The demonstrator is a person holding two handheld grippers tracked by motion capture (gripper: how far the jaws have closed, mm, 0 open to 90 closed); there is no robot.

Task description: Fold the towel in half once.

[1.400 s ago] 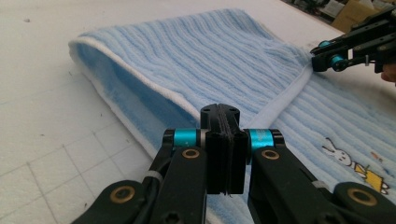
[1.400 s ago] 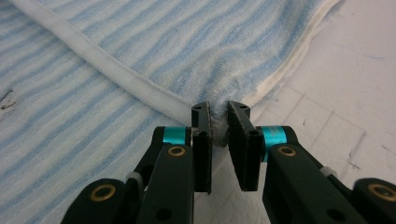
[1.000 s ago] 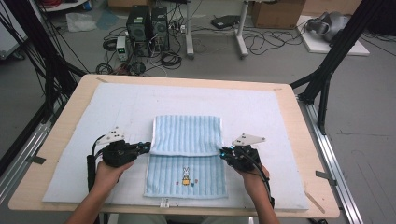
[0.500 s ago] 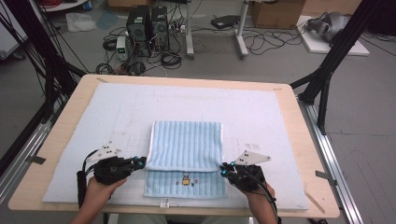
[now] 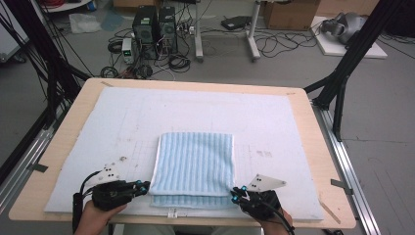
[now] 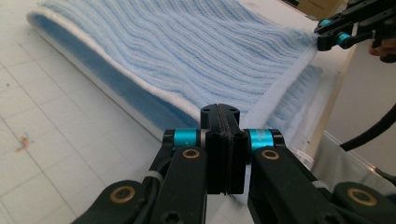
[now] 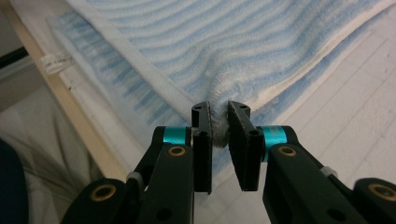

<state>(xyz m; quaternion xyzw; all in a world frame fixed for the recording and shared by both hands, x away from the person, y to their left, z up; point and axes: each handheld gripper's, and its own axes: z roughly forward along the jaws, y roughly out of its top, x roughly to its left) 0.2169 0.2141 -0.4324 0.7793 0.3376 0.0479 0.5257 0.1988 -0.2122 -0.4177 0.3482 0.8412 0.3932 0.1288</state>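
Left gripper (image 5: 143,186) at near-left corner of the towel (image 5: 193,164), jaws pressed together on the white hem; in the left gripper view (image 6: 223,122) the hem runs straight into the closed tips. Right gripper (image 5: 236,194) at near-right corner, jaws narrow with a bunched tuft of hem pinched between them, seen in the right gripper view (image 7: 219,116). Both hands enter from the near table edge. Towel: pale blue, ribbed stripes, white border, folded over itself, upper layer drawn toward the near edge and nearly covering the lower one, of which a thin strip shows along the front. It lies centre-front on the white gridded mat (image 5: 274,122), which sits on the wooden table (image 5: 320,147). Judgement: light, soft terry, no stiffness, will sag between the two held corners and drape where set; not slippery, not fragile; the stitched hem at the corners is the firm place to grip, as now. Small white tag (image 7: 52,61) at the towel's near edge; any print too small to read. Beyond the table: computer towers (image 5: 155,27), loose cables, cardboard box (image 5: 288,12) on the floor; no legible writing
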